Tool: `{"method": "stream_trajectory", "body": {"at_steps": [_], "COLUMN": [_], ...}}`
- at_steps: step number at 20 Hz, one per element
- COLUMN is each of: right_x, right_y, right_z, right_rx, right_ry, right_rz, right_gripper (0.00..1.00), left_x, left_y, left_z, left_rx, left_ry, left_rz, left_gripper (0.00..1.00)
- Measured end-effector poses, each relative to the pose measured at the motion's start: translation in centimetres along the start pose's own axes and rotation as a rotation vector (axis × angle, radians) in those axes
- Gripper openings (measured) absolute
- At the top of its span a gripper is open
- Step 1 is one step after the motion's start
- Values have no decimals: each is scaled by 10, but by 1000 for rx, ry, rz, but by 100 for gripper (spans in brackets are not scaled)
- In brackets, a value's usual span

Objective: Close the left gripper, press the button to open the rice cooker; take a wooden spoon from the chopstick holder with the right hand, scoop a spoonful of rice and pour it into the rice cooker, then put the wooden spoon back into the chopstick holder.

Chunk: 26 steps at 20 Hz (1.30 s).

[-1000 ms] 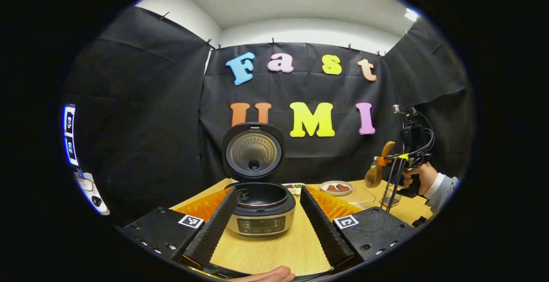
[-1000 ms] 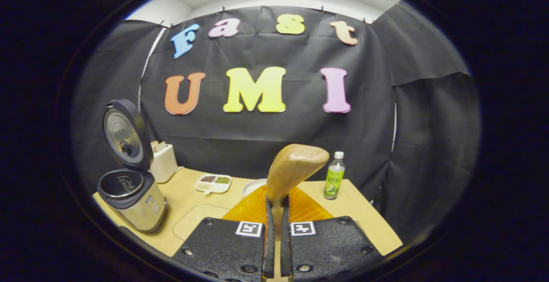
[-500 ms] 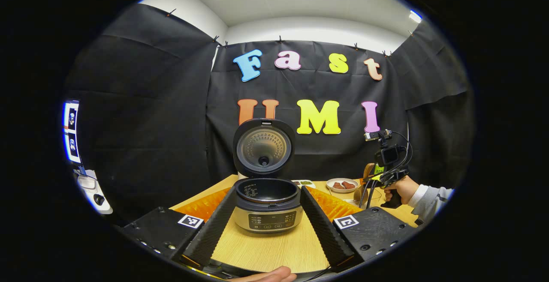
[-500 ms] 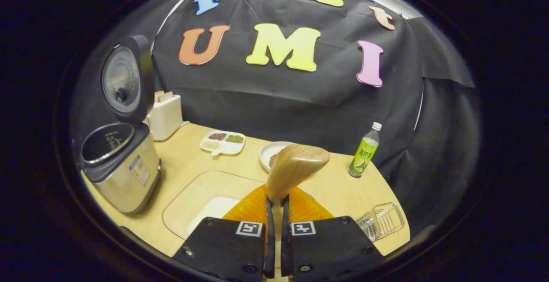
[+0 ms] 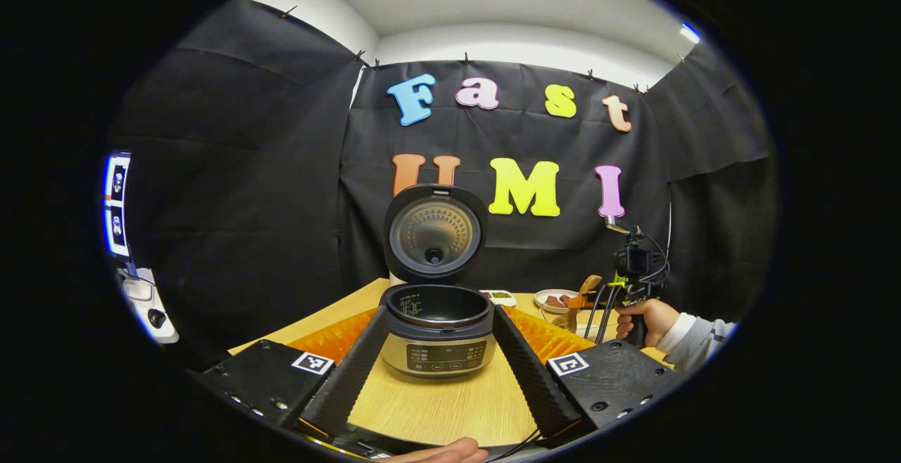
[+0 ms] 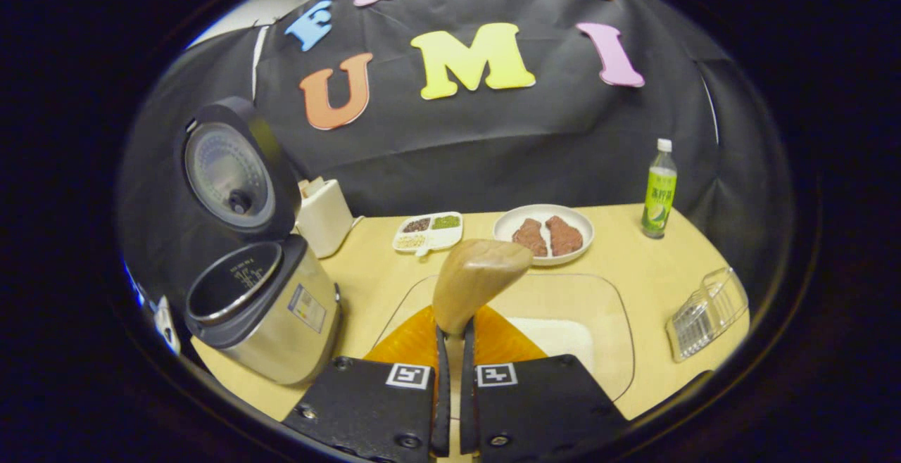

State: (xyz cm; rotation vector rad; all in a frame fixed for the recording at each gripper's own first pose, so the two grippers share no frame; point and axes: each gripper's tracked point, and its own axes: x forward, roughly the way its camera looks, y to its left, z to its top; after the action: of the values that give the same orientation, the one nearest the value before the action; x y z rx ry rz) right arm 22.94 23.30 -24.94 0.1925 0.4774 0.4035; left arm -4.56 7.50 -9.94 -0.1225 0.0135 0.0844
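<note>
The right gripper (image 6: 454,385) clamps both fingers on the handle of the wooden spoon (image 6: 477,280), a light, stiff thing best held low on its shaft, above the rice tray (image 6: 605,322), while the left gripper (image 5: 436,371) hangs spread before the open rice cooker (image 5: 436,329)

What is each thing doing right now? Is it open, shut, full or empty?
rice cooker: lid up, pot looks empty
left gripper: open, holding nothing
right gripper: shut on the wooden spoon
wooden spoon: held, bowl above the glass dish
glass dish: holds white rice
plate: holds two brown pieces
bottle: upright, capped
chopstick holder: looks tipped over
</note>
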Motion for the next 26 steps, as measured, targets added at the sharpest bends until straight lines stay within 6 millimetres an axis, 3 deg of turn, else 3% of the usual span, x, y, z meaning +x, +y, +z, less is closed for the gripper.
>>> {"method": "stream_trajectory", "body": {"at_steps": [4, 8, 19, 22, 26], "right_x": [-5, -14, -44, -53, -76], "right_y": [-17, -35, -51, -48, -30], "right_z": [3, 17, 38, 46, 62], "right_rx": [194, 247, 491, 563, 645], "right_ry": [-8, -77, -170, -205, -246], "right_rz": [18, 6, 46, 63, 109], "right_gripper": [11, 11, 11, 10, 10], "left_x": [-3, -3, 0, 0, -1], "left_y": [2, 1, 1, 2, 4], "left_z": [4, -1, -12, -14, -18], "left_rx": [-5, -2, 9, 22, 36], "left_ry": [-7, 13, 57, 62, 79], "left_rz": [-2, -2, -21, -19, -21], "left_gripper": [95, 95, 95, 95, 95]}}
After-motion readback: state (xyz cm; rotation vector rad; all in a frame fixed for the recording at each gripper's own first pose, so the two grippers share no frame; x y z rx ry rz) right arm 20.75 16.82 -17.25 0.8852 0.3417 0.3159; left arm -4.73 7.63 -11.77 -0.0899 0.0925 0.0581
